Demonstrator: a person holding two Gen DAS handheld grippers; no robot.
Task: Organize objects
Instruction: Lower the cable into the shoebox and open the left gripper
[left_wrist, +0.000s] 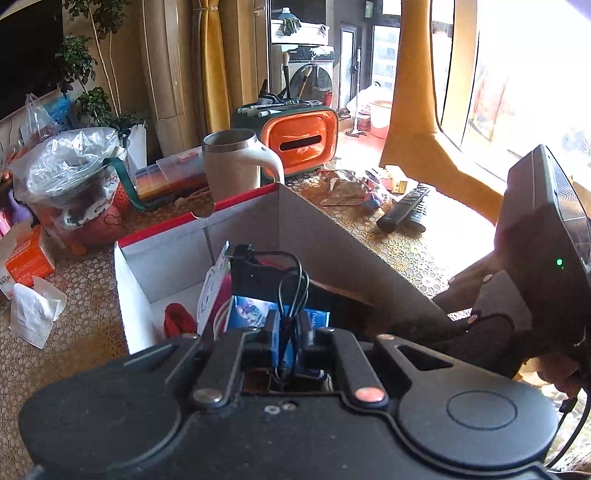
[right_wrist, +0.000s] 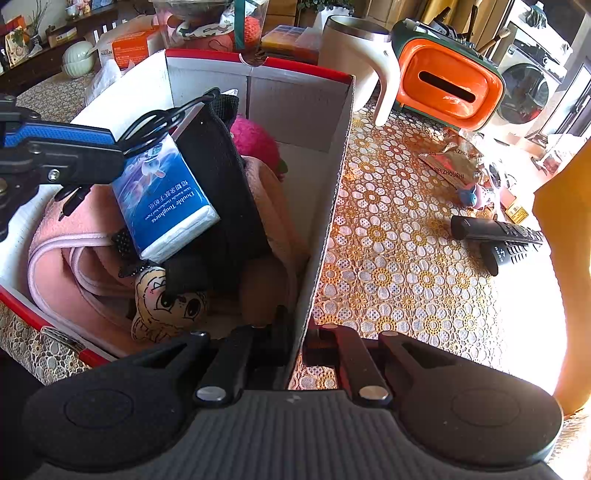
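A white cardboard box with a red rim stands on the lace tablecloth. In it lie a blue tissue pack, a black pouch, pink cloth, a pink ball and a plush toy. My left gripper hovers over the box, shut on a coiled black cable. From the right wrist view it enters at the left, the cable hanging just above the tissue pack. My right gripper is shut on the box's right wall.
Two black remotes lie on the cloth to the right of the box. Behind the box stand a cream mug and an orange-fronted organiser holding brushes. Snack packets, plastic bags and an orange tissue carton crowd the table.
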